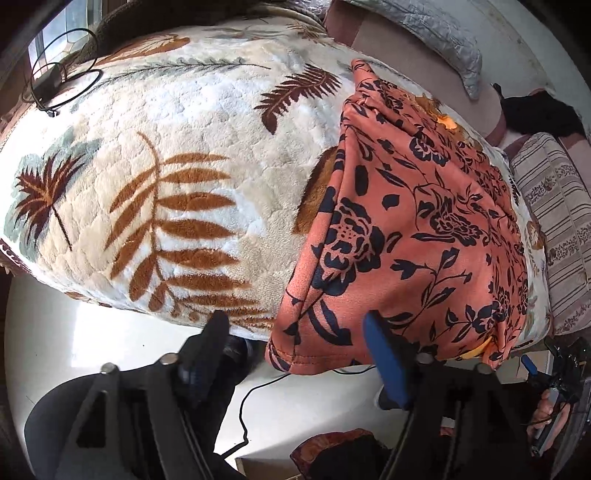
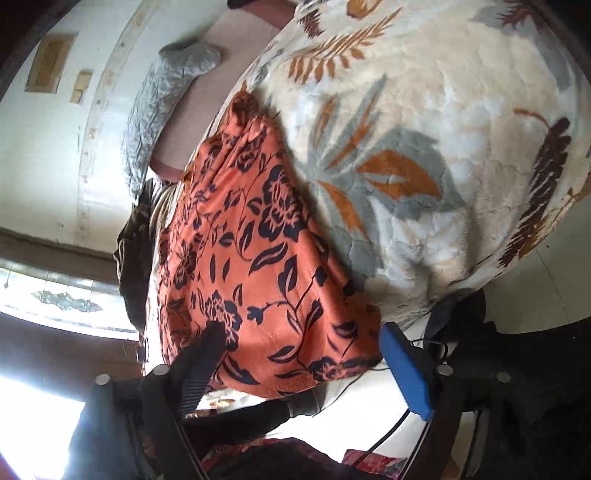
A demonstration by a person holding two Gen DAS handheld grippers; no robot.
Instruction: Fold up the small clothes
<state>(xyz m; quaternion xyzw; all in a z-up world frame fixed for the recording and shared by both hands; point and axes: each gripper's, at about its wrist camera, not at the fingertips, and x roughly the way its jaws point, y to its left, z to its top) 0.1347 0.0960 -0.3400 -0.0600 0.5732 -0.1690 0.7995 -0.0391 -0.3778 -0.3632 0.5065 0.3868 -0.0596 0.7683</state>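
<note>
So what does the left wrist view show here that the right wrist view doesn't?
Only the left wrist view: a black cable coil at the far corner of the bed, a striped cushion, and the right gripper seen from outside. Only the right wrist view: a bright window and a framed panel on the wall. Both share the orange floral garment on the leaf-print blanket, the grey pillow, and open fingers near the garment's hem.
</note>
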